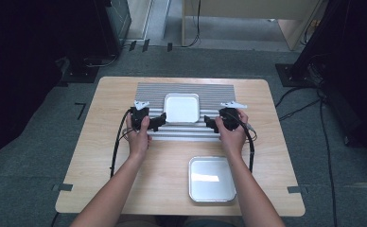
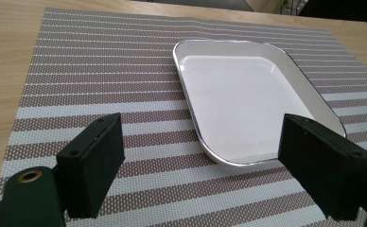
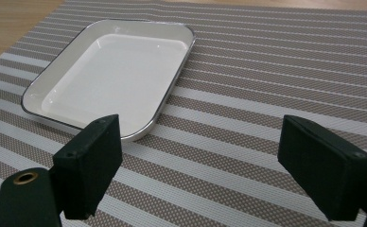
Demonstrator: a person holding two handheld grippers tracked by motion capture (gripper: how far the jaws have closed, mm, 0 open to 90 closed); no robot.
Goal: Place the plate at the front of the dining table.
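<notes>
Worktop (image 1: 125, 189): pale wood, carrying a striped mat, two trays and both of my claws.
Striped mat (image 1: 148, 90): grey and white bands, lying flat across the far half of the worktop.
White tray (image 1: 182, 108): shallow, rounded corners, dark thin rim; it sits on the striped mat, midway between my two claws, empty. In the left claw view (image 2: 248, 104) it lies ahead and to the right; in the right claw view (image 3: 110, 75) ahead and to the left.
Left claw (image 1: 159, 121): spread wide, nothing between the jaws; it hovers just beside the white tray's left edge, apart from it. Seen along its own jaws (image 2: 200, 165), striped mat shows in the gap.
Right claw (image 1: 209, 124): spread wide as well, pinching nothing, just beside the tray's right edge. Along its own jaws (image 3: 200, 165), bare mat in the gap.
Second tray (image 1: 212, 178): silvery-rimmed, empty, on bare wood near my edge of the worktop, well apart from the mat, beside my right forearm.
</notes>
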